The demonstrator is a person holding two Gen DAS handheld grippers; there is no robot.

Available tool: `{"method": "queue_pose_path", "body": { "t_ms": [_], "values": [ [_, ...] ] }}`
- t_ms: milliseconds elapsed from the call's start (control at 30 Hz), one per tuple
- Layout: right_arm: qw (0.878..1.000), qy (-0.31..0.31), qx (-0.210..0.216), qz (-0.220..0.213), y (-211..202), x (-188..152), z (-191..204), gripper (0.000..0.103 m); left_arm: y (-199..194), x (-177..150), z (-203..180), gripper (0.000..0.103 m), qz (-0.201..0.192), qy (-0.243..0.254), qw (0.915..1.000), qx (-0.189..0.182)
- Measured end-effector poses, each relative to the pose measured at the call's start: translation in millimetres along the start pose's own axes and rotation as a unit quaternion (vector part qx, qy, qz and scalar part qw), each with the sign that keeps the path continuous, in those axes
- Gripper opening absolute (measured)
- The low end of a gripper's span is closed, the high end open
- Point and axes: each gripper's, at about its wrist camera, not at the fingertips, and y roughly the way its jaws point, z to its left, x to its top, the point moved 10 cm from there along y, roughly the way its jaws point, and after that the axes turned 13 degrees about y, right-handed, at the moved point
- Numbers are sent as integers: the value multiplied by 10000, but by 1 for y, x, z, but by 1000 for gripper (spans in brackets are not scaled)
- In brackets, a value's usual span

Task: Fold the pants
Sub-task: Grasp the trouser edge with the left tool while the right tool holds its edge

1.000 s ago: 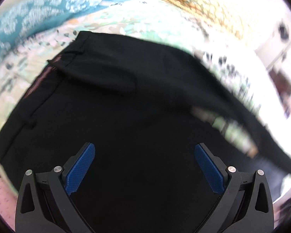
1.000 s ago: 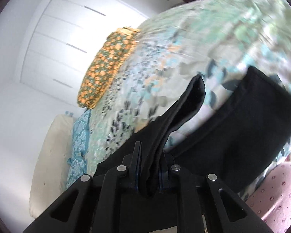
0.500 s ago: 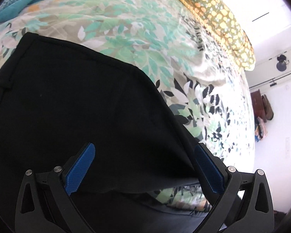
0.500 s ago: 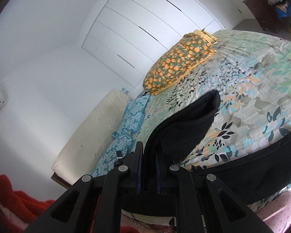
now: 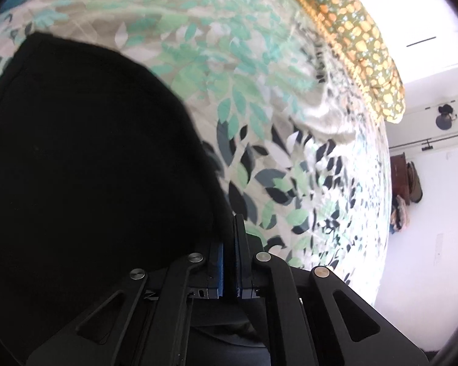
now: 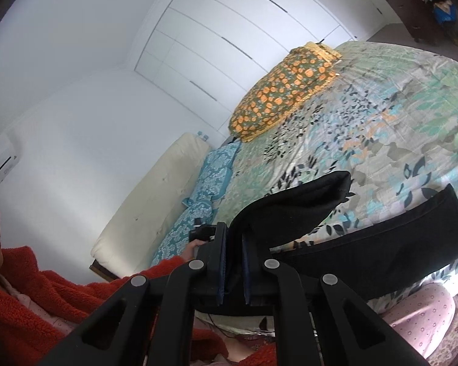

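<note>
Pants (image 5: 85, 183) lying on the bed, both grippers pinching black fabric.

The pants are spreading dark over the near part of the floral bedspread (image 5: 259, 91), and the left gripper (image 5: 229, 244) is sitting at their right edge with its jaws brought almost together on what looks like the cloth's edge (the gap between the blue pads is only a slit). The right gripper (image 6: 233, 262) is clamping a fold of the pants (image 6: 293, 207) between nearly closed jaws, and that flap is standing up over the bedspread (image 6: 397, 116) while another band of the pants is lying beyond it. An orange-patterned pillow (image 6: 284, 88) is resting far up the bed, teal pillows (image 6: 210, 177) are lining the side by a cream headboard (image 6: 155, 192), and white wardrobe doors (image 6: 229, 24) are filling the background.
</note>
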Motion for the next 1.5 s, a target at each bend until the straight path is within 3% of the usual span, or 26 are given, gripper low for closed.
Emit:
{"method": "queue_pose_path", "body": {
  "t_ms": [67, 167, 233, 300, 333, 467, 567, 633, 767, 867, 1000, 1100, 1233, 1367, 1500],
  "values": [
    [9997, 128, -190, -100, 11, 18, -25, 9, -28, 4, -14, 3, -319, 159, 9993, -100],
    [9990, 174, -347, -213, 29, 48, -47, 9, -101, -2, -34, 3, -1087, 539, 9924, -225],
    [9989, 146, -396, -223, 37, 63, -54, 9, -157, -26, -36, 4, -1663, 734, 9830, -247],
    [9978, 112, -628, -173, 43, 73, -71, 9, -179, -66, -22, 5, -1787, 769, 9809, -99],
    [9965, 141, -805, -156, 45, 75, -84, 9, -177, -89, -11, 6, -1667, 769, 9830, 26],
    [9845, 750, -1579, 101, 45, 68, -169, 9, -109, -199, 34, 6, -479, 778, 9943, 552],
    [9692, 983, -2230, 360, 38, 51, -223, 9, -80, -231, 43, 5, -68, 697, 9959, 575],
    [9628, 1063, -2456, 365, 29, 45, -241, 9, -76, -235, 41, 5, 86, 754, 9957, 530],
    [9608, 1118, -2525, 228, 10, 44, -251, 9, -83, -228, 28, 5, 11, 993, 9938, 507],
    [9559, 825, -2809, 237, 1, 44, -251, 9, -86, -233, 16, 5, 23, 1134, 9927, 419],
    [9384, 383, -3410, 405, -5, 45, -263, 9, -81, -232, 3, 5, 65, 1524, 9874, 427],
    [9249, 420, -3728, 612, -6, 42, -284, 9, -75, -234, 4, 5, 146, 1651, 9851, 468],
    [9186, 356, -3894, 563, -4, 41, -291, 9, -72, -239, 5, 4, 280, 1582, 9860, 439],
    [9146, 187, -4008, 506, -5, 44, -285, 9, -77, -240, -10, 4, 203, 1830, 9821, 389],
    [9101, 308, -4102, 513, -2, 43, -296, 9, -70, -249, -3, 4, 434, 1761, 9827, 374]
  ]
}}
